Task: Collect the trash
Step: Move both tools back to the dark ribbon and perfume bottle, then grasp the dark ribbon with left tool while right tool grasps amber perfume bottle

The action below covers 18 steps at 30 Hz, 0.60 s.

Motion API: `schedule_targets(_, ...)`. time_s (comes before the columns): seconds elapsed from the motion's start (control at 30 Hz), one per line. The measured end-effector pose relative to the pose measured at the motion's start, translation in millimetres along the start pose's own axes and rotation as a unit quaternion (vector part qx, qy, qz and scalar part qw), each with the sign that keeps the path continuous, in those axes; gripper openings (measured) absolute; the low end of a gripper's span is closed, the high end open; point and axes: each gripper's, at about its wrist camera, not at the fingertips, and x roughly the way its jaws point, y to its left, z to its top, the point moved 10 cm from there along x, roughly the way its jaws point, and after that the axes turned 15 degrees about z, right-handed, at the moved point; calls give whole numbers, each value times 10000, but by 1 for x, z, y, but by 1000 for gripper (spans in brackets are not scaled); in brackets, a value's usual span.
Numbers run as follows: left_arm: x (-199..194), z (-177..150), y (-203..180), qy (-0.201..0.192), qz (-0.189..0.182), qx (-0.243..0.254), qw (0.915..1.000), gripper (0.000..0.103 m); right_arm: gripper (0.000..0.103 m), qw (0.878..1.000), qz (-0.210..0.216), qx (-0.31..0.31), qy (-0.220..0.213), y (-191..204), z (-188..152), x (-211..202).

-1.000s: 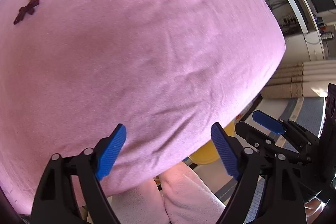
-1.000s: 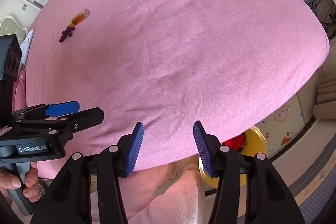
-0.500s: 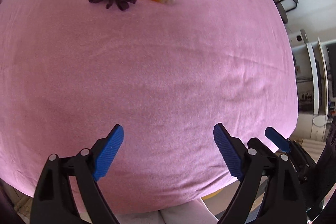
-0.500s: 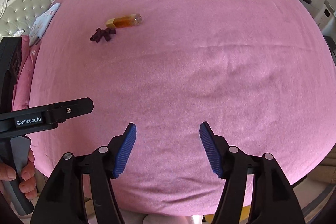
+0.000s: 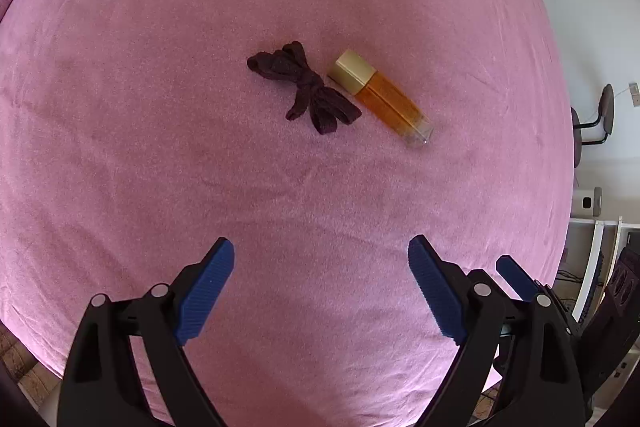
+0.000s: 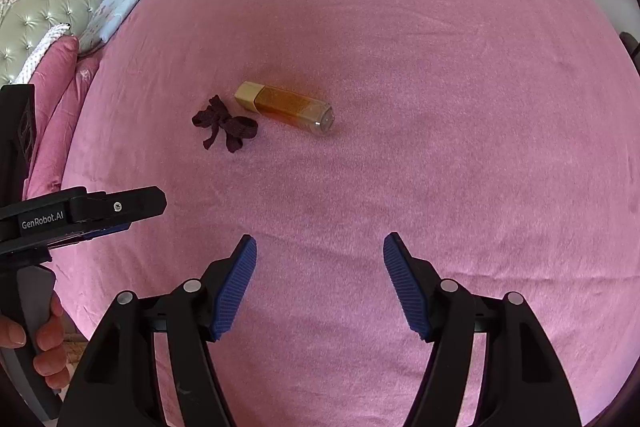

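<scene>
The amber bottle is lying on its side mid-bed, likely glass: stiff, slick, prone to rolling, so take it across the flat body, not the gold cap. Just beside it, the dark ribbon bow is looking soft and light. Your left gripper is gaping wide, empty; your right gripper is opening, nothing between its jaws.

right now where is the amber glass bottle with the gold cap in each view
Left wrist: amber glass bottle with the gold cap lies right of centre, cap toward upper left.
Right wrist: the bottle lies left of centre, cap pointing left.
Shared landmark: dark maroon fabric bow just left of the bottle on the pink bedsheet.
</scene>
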Motion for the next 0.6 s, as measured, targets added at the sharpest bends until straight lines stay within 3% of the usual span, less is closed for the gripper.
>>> schedule_targets(0.3,50,48,2,304,103,-380,9988,88,65,9989,307,-267,237,1,40,46)
schedule_targets(0.57,87,88,7,457,137,-790,9957,88,65,9974,281,-545,391,4,65,74)
schedule_targets(0.6,91,92,7,443,206,-804,9956,83,65,9971,274,-581,415,4,66,76)
